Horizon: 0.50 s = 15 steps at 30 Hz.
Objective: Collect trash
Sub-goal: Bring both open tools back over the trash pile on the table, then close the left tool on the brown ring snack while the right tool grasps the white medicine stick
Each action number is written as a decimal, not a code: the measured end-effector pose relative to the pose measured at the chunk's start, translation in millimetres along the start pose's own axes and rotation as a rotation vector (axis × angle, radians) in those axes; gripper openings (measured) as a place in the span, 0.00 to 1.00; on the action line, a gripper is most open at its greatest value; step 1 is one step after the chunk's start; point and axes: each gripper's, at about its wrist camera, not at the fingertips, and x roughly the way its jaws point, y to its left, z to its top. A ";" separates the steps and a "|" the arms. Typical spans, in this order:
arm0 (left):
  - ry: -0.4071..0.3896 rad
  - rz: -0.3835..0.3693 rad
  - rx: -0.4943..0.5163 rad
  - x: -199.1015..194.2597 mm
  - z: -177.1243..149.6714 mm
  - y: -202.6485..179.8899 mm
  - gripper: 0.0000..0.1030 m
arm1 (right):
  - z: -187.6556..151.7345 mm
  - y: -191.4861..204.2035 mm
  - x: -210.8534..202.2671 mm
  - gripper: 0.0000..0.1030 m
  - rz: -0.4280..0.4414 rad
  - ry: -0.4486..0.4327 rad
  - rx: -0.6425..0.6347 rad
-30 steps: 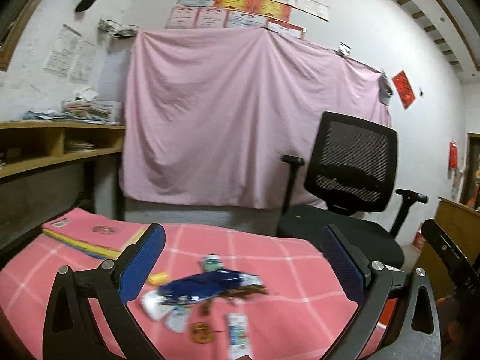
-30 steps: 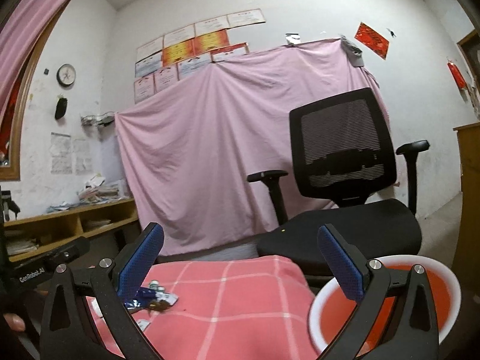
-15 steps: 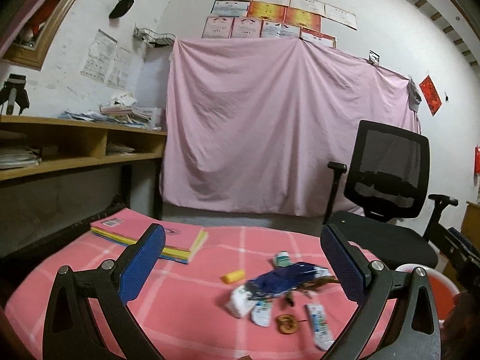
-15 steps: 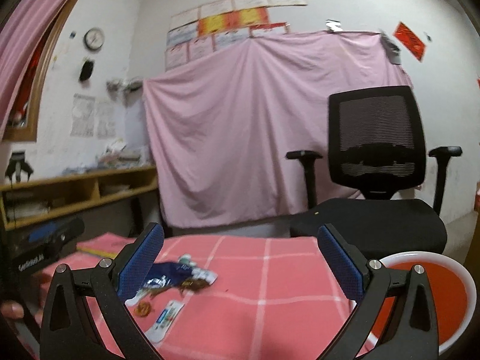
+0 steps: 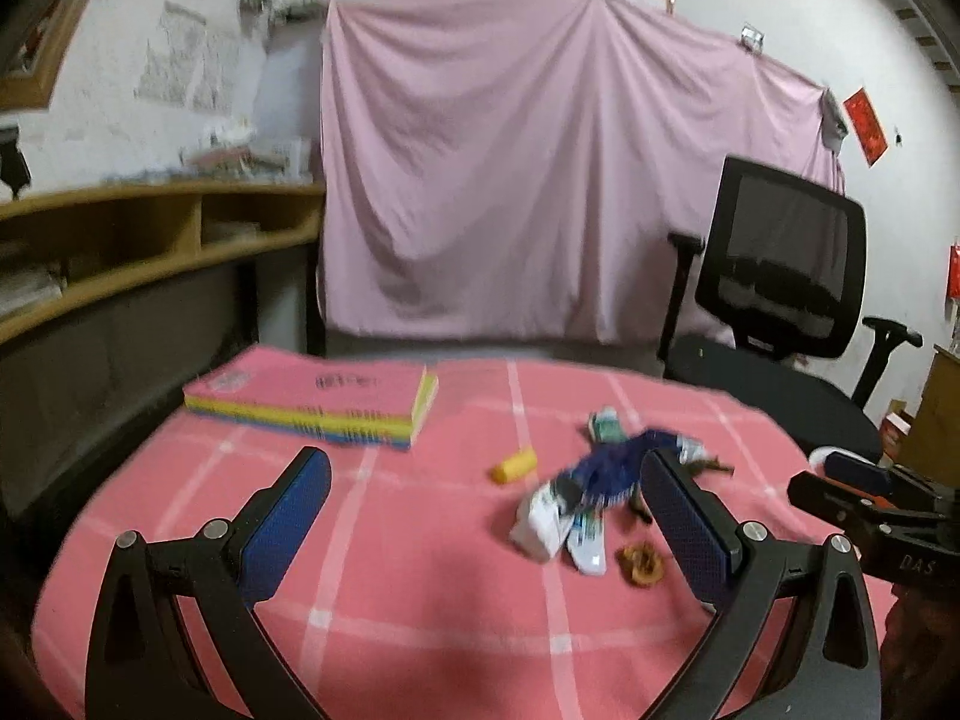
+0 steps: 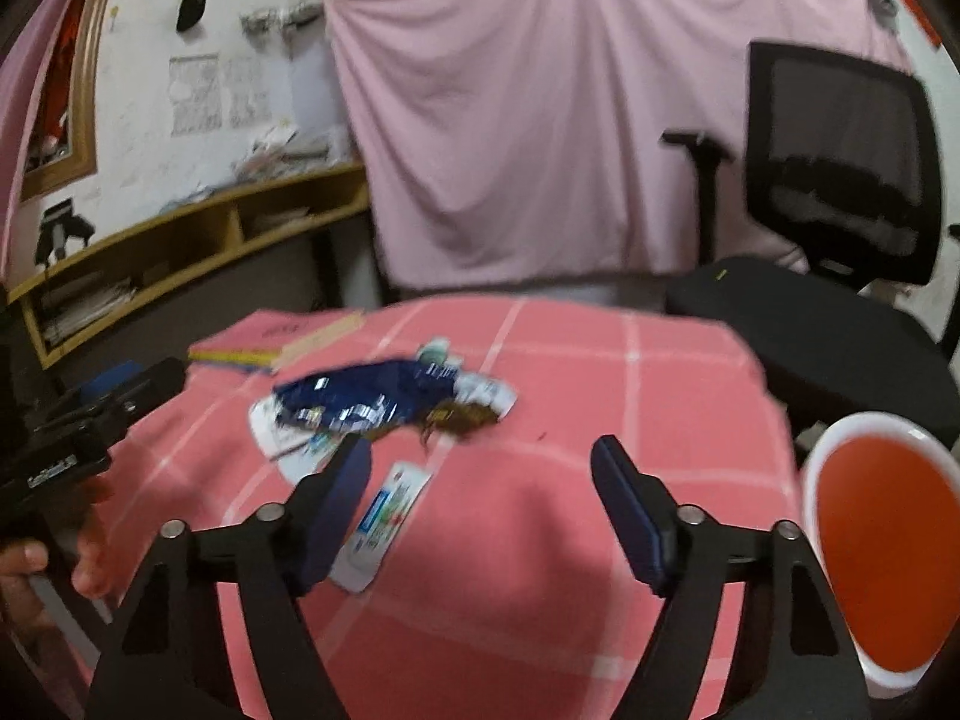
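While the right gripper (image 6: 480,474) hangs over the pink checked tabletop (image 6: 630,372) with its jaws closing on nothing but air, the trash lies in one loose heap near the middle, toward the right edge, and that closeness is the main hazard. A crumpled blue wrapper (image 6: 366,393) lies across several white packets (image 5: 543,519), with a brown scrap (image 6: 462,417) at its far end; a long white sachet (image 6: 384,516) lies apart from the heap, touching or just under the gripper's left finger as the right wrist view shows it. If the jaws narrow too far before they reach a piece, they could shove it along the cloth rather than take it, and a flat sachet on soft cloth will likely be hard to get under. A pinch into the heap could catch only the wrapper's edge and drag or scatter the packets, perhaps off the right edge. The left gripper (image 5: 480,501) stands wide open and empty above the near side; both hands converging on one heap could knock fingers together. A yellow piece (image 5: 513,465) and a small brown ring (image 5: 642,561) lie a little apart and could be overlooked. The white-rimmed red bin (image 6: 816,456) sits just beyond the right edge, below table level, so a loosely held scrap may fall short of it. The pink book (image 5: 312,387) near the far left corner is probably not trash.
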 end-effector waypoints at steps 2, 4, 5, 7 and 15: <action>0.060 -0.030 -0.025 8.2 -2.3 2.7 0.98 | -3.0 2.2 8.1 0.58 0.030 0.053 -0.006; 0.104 -0.057 -0.049 13.1 -4.8 4.8 0.93 | -4.3 6.3 11.9 0.52 0.046 0.082 -0.021; 0.120 -0.068 -0.053 15.0 -6.1 4.7 0.86 | -5.4 9.5 13.6 0.51 0.051 0.093 -0.034; 0.156 -0.085 -0.055 18.7 -7.4 3.9 0.76 | -7.2 15.8 15.1 0.50 0.065 0.110 -0.062; 0.257 -0.141 -0.046 29.1 -14.7 -4.5 0.53 | -17.9 38.4 39.5 0.50 0.098 0.257 -0.157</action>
